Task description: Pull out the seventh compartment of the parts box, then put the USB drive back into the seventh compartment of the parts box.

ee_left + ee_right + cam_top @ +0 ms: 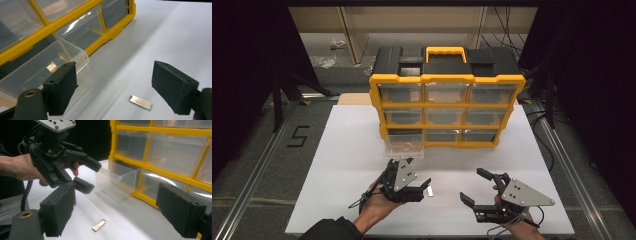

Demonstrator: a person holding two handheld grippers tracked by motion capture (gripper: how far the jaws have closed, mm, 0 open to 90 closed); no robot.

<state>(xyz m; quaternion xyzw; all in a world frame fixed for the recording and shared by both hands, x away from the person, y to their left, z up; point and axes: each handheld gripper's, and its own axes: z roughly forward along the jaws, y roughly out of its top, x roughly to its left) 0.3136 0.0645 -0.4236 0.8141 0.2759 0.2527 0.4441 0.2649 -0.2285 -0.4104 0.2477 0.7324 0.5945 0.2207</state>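
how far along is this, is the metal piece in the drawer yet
Not yet. Done: the bottom-left clear drawer of the yellow organizer is pulled out. In hand: nothing; the left hand-held gripper is open and hovers by the small metal piece, which lies on the white table. The right hand-held gripper is open too. Left: grasp the piece, probably drop it in the drawer and close it.

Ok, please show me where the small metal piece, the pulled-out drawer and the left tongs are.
small metal piece (140,102): left gripper view, middle of its flat face.
pulled-out drawer (404,148): high view, its clear front wall.
left tongs (416,171): high view, midway between the tips.
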